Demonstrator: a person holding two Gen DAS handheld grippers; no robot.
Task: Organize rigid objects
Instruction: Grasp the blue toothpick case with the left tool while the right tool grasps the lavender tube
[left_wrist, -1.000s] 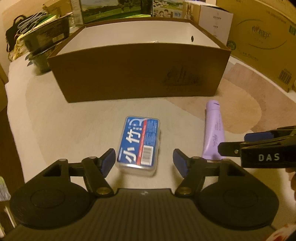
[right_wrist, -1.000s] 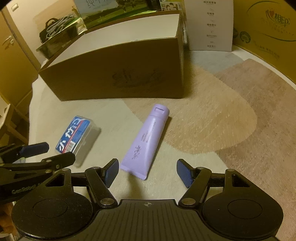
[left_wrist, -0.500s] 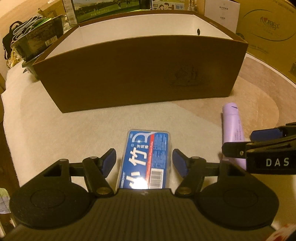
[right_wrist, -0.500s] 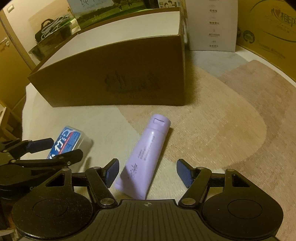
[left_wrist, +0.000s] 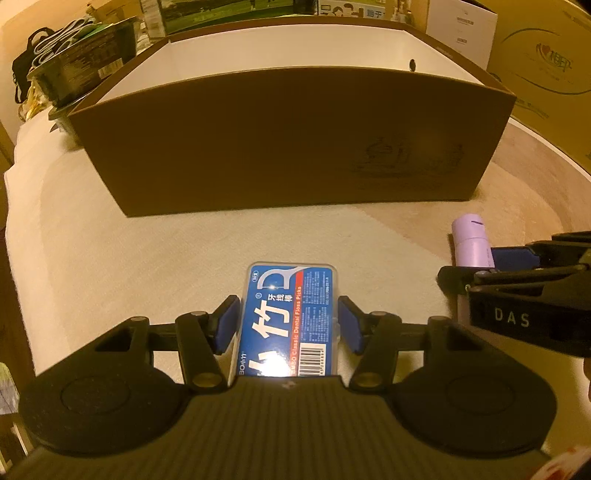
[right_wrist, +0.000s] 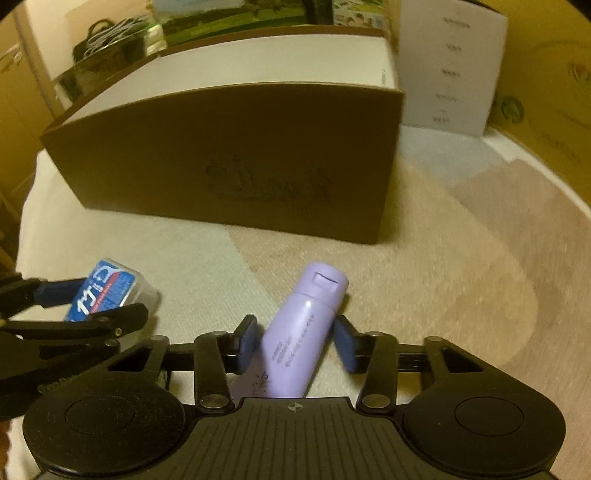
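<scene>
Now, floss-pick case (left_wrist: 288, 317): a clear plastic box with a blue label, it lay flat on the cloth, just in front of the brown box and between the fingers of your left gripper (left_wrist: 287, 323).
Left gripper: your jaws had just been closing around the case; both blue pads stood right against its long sides, but you could not tell from the pictures whether they already pressed on it.
Purple tube (right_wrist: 301, 332): it lay on the cloth to the right of the case, its cap end towards the brown box, slanted a little.
Right gripper (right_wrist: 295, 341): your jaws had just been closing with the tube between them; the right pad sat at the tube's side and the left pad close by, and a firm grip could not be made out.
Brown box (left_wrist: 288, 140): an open cardboard box with a white inside, it stood upright beyond both things, apart from them.
Surface (left_wrist: 110, 251): you worked over a pale woven cloth, cream on the left, with a broad tan curved patch (right_wrist: 461, 280) on the right.
Room: a white carton (right_wrist: 450, 66) and a large printed cardboard carton (left_wrist: 546, 70) stood behind the brown box on the right; dark packets and a bag (left_wrist: 70, 59) were heaped on the left; warm, dim light lay over everything.
</scene>
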